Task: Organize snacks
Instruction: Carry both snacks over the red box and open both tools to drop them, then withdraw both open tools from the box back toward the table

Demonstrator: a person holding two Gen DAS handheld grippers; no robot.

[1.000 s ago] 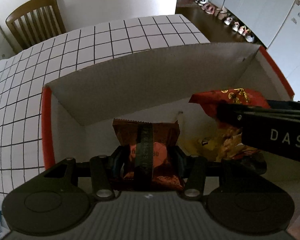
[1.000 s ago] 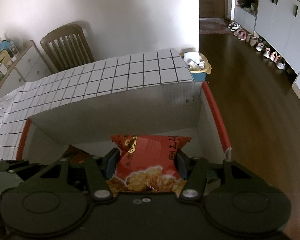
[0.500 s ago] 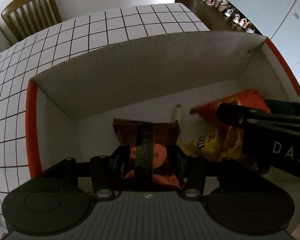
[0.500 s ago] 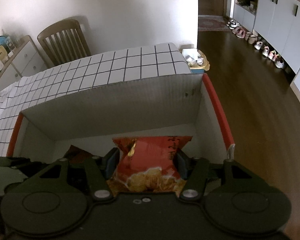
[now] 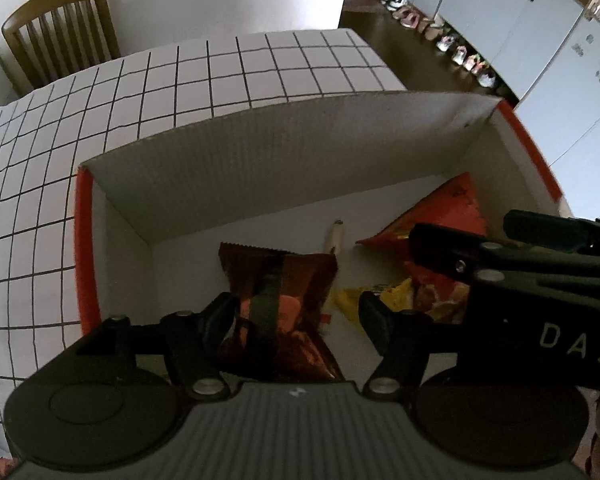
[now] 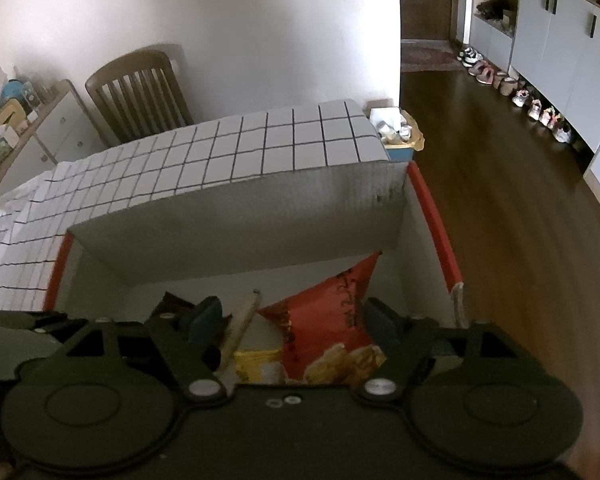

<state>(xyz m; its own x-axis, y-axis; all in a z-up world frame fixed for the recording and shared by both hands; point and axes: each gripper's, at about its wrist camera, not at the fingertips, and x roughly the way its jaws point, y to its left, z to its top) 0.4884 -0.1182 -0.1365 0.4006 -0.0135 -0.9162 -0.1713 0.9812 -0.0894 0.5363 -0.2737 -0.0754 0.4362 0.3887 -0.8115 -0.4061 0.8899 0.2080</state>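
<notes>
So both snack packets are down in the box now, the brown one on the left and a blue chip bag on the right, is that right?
Not quite: the chip bag on the right is red, not blue, as the right wrist view shows. The brown packet does lie on the left, and both are down in the box.

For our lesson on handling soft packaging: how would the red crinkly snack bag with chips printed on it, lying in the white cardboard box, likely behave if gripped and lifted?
The red crinkly snack bag looks puffed and creased, so it would probably flex and sag rather than stay stiff. It likely weighs little for its bulk. Its glossy film may slip between pads, and a hard squeeze could crush the chips.
</notes>
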